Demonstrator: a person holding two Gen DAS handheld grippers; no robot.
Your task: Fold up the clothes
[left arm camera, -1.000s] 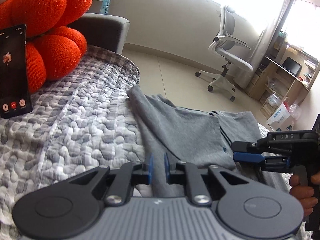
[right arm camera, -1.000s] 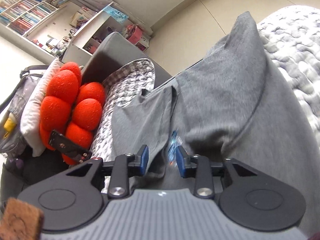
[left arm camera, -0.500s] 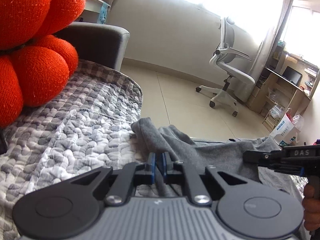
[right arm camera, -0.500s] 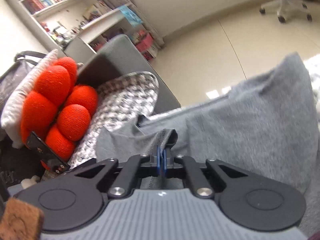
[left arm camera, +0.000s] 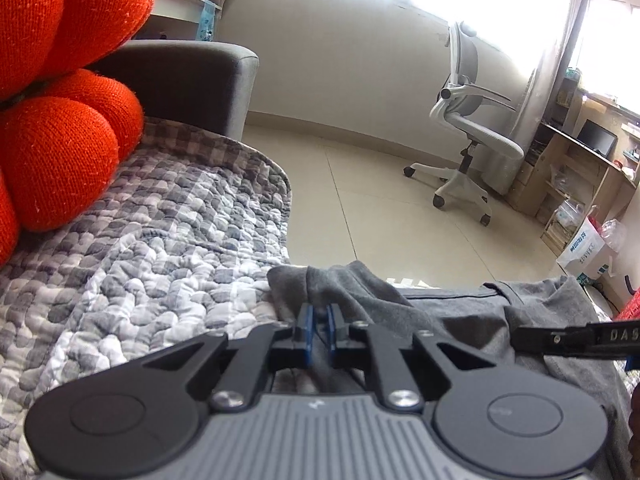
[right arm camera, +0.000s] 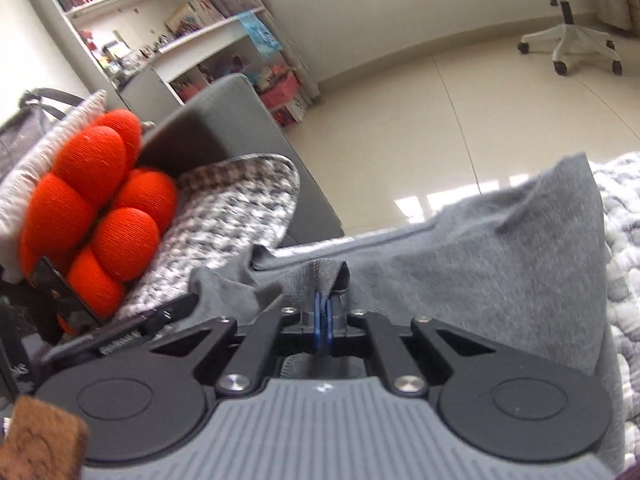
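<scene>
both grippers, left gripper (left arm camera: 319, 330) and right gripper (right arm camera: 323, 326), have jaws clamped on bunched edge of the grey t-shirt (right arm camera: 500, 264), lifted off the quilted sofa cover (left arm camera: 160, 240); soft, light, floppy knit, best held at hems/corners, will sag between grips.

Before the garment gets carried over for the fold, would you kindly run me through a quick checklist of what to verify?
1. Left gripper closed on the grey garment: ok, cloth sits between its fingers.
2. Right gripper closed on a garment edge: ok.
3. Garment lifted off the quilt: cannot tell.
4. Quilt beside the garment free for laying down: ok.
5. Orange cushion apart from the garment: ok.
</scene>
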